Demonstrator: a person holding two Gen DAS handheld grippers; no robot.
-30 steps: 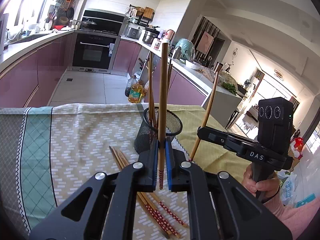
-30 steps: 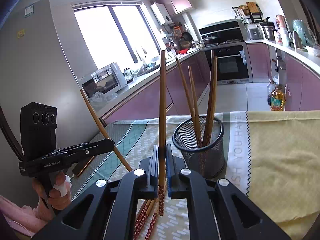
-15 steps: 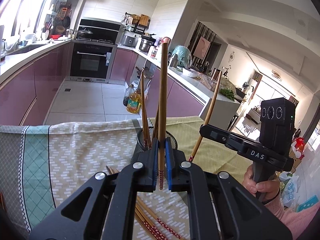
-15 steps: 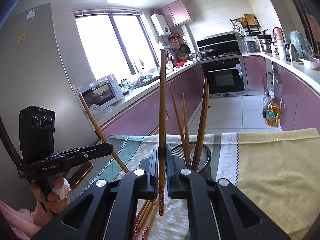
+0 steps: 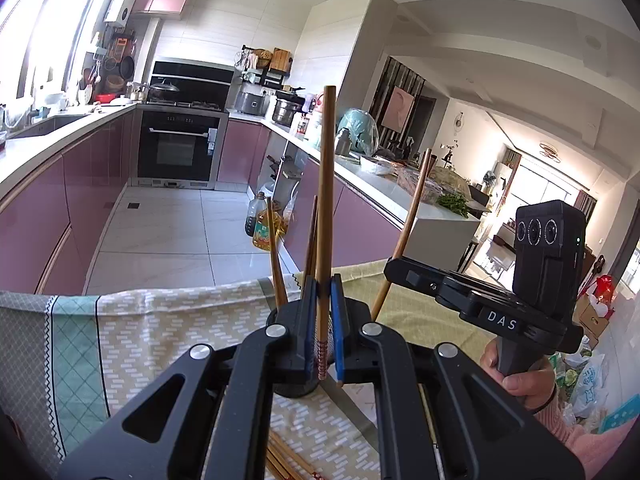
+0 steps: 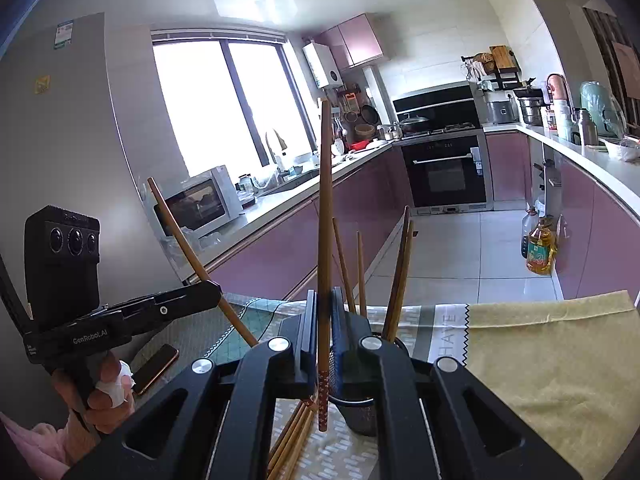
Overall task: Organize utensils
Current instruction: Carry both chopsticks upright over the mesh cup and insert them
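Each gripper is clamped on a single chopstick, held nearly upright so that its patterned lower end can drop straight into the mesh holder (image 6: 362,412) below. The left gripper (image 5: 321,320) pinches the left chopstick (image 5: 325,208) low on its shaft, the blue pads closed tight against the wood and the decorated tip poking out just beneath them. The right gripper (image 6: 323,332) does the same with the right chopstick (image 6: 325,220), whose red-and-white tip hangs just beside the holder's rim, at about nine o'clock from it.

The holder sits on the patterned tablecloth (image 6: 540,360) and is largely hidden behind the fingers (only its dark rim and part of the mesh wall show in the right view). Several chopsticks (image 6: 396,276) already stand in it, leaning outward toward twelve and one o'clock. More loose chopsticks (image 6: 292,436) lie flat on the cloth at about seven o'clock from the holder, evidently waiting their turn.

The sticks are slim, round and light brown, darker at the blunt top, with a narrow band of red patterning near the eating end. A phone (image 6: 156,368) rests on the cloth toward the left gripper's side.
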